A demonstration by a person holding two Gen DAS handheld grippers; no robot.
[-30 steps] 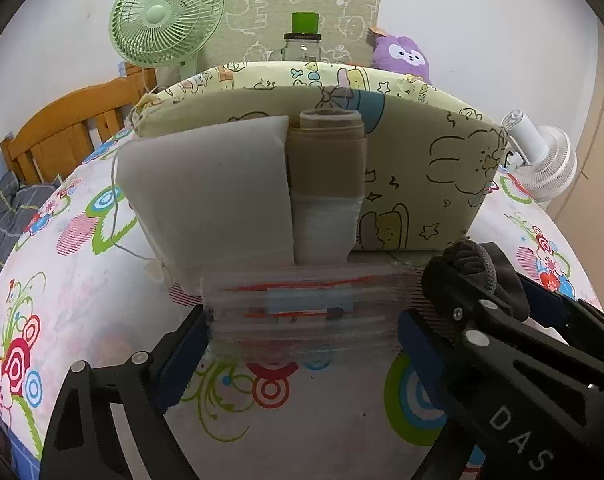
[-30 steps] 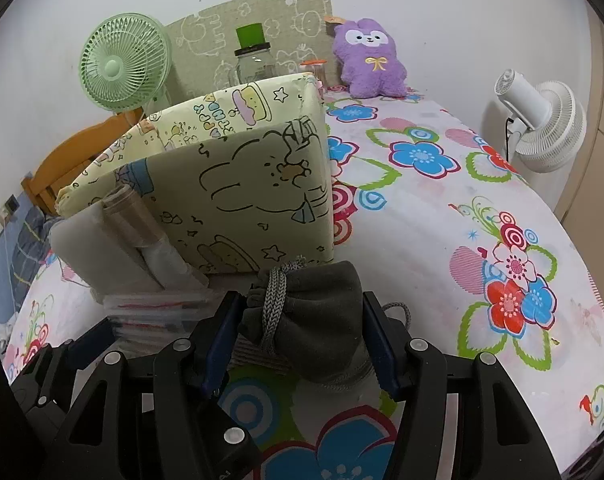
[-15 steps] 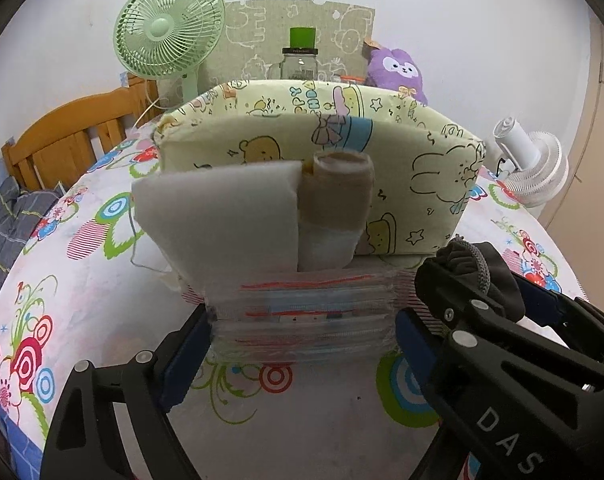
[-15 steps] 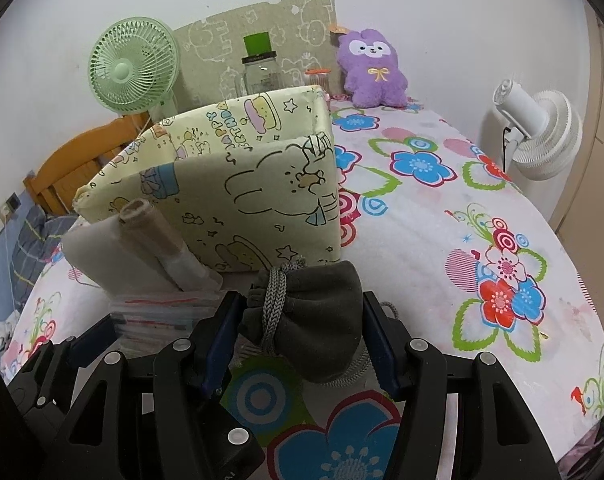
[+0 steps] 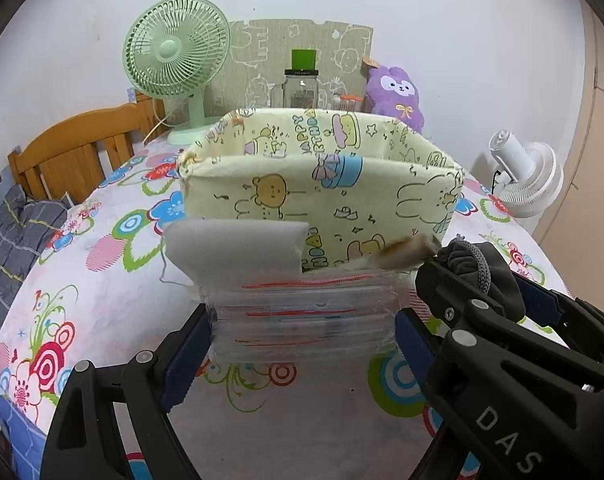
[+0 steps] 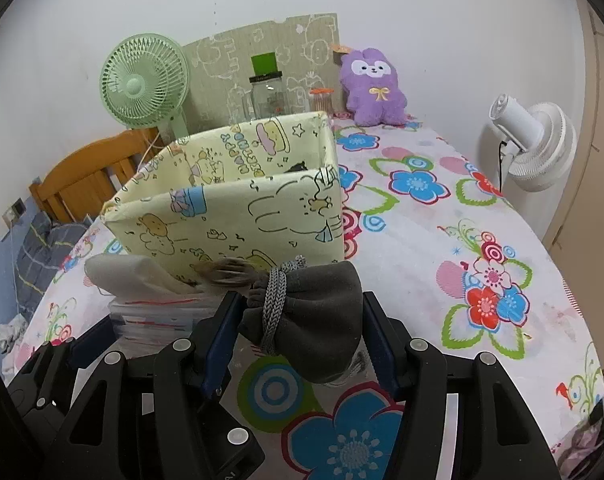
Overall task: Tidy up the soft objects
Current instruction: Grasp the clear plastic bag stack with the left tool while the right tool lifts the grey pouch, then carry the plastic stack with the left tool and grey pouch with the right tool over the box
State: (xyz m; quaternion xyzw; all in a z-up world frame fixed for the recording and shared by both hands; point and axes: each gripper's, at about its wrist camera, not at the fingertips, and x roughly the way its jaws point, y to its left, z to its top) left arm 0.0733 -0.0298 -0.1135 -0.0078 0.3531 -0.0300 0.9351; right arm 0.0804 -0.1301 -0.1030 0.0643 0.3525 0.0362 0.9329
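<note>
My left gripper (image 5: 302,344) is shut on a stack of clear plastic zip bags (image 5: 302,316), held above the table. A white foam pad (image 5: 237,246) rests on the stack, and a blurred brown roll (image 5: 406,252) tips over at its right end. My right gripper (image 6: 297,336) is shut on a grey drawstring pouch (image 6: 318,316), right beside the left load. A yellow cartoon-print fabric box (image 5: 322,196) stands open just behind both loads; it also shows in the right wrist view (image 6: 237,212).
A green fan (image 5: 173,60), a glass jar with a green lid (image 5: 302,84) and a purple plush (image 5: 396,96) stand at the far edge of the floral table. A white fan (image 6: 538,144) stands at the right. A wooden bed frame (image 5: 77,152) is at the left.
Both grippers have risen with their loads, so the box's open top now shows. The brown roll, upright before, has toppled to the right on the stack.
</note>
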